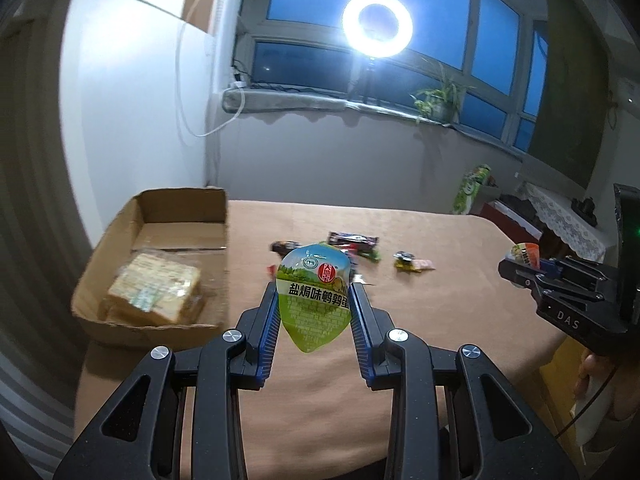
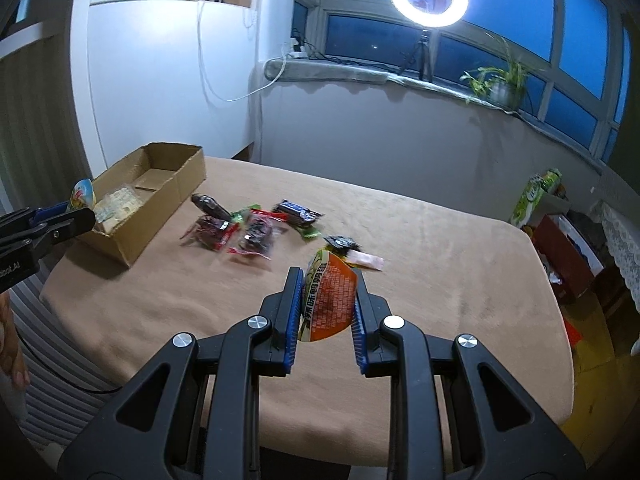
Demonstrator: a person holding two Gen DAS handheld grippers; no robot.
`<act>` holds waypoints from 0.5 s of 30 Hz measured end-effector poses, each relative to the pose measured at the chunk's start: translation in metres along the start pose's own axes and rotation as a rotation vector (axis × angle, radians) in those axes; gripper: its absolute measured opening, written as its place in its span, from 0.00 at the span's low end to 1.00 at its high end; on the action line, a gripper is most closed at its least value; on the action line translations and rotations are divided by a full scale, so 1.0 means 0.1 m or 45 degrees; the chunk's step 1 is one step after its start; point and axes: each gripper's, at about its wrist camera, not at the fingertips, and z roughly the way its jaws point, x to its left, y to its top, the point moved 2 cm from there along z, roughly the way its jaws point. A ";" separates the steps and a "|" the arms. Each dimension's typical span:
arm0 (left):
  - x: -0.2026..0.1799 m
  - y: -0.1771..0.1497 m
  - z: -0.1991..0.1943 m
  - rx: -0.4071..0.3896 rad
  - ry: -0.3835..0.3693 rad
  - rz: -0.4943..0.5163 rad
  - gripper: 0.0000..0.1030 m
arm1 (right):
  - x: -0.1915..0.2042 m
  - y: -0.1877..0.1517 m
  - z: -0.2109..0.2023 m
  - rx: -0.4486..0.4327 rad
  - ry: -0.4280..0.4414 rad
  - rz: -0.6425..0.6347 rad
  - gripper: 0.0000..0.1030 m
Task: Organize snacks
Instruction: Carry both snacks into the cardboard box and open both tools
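Snacks (image 2: 256,228) lie in a small heap in the middle of the desk (image 2: 440,280). The left tongs (image 1: 313,292) pinch a green snack pack (image 1: 314,296) up in the air. The right tongs (image 2: 326,300) pinch an orange snack pack (image 2: 330,300). A cardboard box (image 1: 160,264) sits at the far left with wrapped bread (image 1: 154,294) inside.

two egg packs aloft, loose snacks on the cloth
green quail-egg pack (image 1: 314,296) upright; orange pack (image 2: 330,300) tilted; dark wrapped snacks (image 2: 248,228) at 11 o'clock of it.
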 end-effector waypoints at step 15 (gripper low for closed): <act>1.15 0.06 -0.03 -0.012 0.222 -0.135 0.31 | 1.50 0.64 0.56 -0.038 0.282 -0.238 0.22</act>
